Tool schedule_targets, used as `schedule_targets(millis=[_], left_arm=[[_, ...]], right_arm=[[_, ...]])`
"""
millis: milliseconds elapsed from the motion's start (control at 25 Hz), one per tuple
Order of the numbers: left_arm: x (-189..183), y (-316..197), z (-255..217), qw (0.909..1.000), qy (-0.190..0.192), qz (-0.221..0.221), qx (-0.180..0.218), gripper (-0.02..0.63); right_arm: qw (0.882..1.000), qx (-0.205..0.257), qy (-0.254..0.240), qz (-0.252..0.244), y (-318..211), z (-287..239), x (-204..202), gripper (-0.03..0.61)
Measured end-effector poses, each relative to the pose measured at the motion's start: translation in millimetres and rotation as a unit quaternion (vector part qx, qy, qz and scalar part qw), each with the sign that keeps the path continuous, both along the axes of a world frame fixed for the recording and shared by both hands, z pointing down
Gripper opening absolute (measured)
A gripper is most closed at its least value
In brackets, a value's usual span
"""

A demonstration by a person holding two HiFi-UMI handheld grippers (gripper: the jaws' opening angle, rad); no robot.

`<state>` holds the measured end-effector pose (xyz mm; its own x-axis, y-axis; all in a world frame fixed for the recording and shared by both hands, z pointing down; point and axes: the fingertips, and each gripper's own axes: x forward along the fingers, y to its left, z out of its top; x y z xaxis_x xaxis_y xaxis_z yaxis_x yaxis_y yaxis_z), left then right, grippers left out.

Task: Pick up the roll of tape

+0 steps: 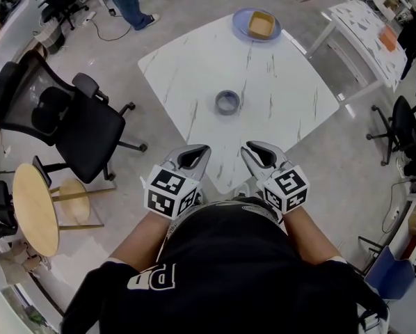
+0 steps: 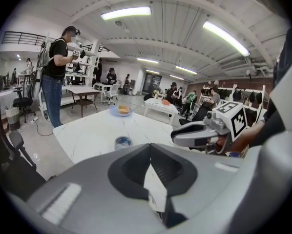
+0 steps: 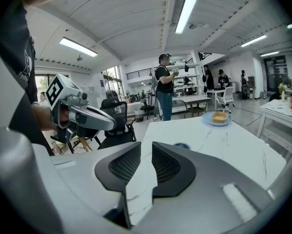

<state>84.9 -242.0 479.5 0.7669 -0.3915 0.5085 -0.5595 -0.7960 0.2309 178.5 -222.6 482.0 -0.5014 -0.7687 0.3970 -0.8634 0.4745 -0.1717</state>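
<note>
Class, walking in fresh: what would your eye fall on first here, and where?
The white table fills the middle, with a grey roll of tape alone at its centre and a blue plate at its far corner. Nearest the viewer, the left gripper and right gripper hover over the table's near corner.

My left tool (image 1: 204, 149) and right tool (image 1: 245, 148) hang side by side over the desk's (image 1: 187, 68) near corner. From there, bare desktop runs straight ahead to the tape (image 1: 227, 102), which sits mid-desk with open surface on every side. I can come at it from above or from either flank. A plate (image 1: 237, 23) takes up the far corner, well apart from the tape. A black chair (image 1: 90, 127) stands near the desk's left edge without touching it. To the right, floor separates the desk from a second table (image 1: 361, 19).
</note>
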Motion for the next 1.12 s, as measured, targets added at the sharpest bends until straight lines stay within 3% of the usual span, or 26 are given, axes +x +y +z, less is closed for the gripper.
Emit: schedule_targets(millis=[160, 400, 680, 1120], left_arm=[[-3.6, -0.5, 1.7, 0.9999, 0.003, -0.010, -0.002, 0.058], [-12.5, 0.6, 11.4, 0.9996, 0.002, -0.026, -0.013, 0.058], [-29.4, -0.9, 14.5, 0.9986, -0.004, -0.050, -0.017, 0.058], [-47.2, -5.0, 13.5, 0.9966, 0.003, -0.080, -0.017, 0.058]], right_arm=[[0.999, -0.005, 0.034, -0.011, -4.8, 10.4, 0.3, 0.051], [0.986, -0.038, 0.156, -0.053, -22.4, 70.3, 7.4, 0.051], [0.974, -0.060, 0.201, -0.085, -53.1, 106.1, 8.4, 0.051], [0.947, -0.083, 0.274, -0.149, -105.6, 149.0, 4.0, 0.051]])
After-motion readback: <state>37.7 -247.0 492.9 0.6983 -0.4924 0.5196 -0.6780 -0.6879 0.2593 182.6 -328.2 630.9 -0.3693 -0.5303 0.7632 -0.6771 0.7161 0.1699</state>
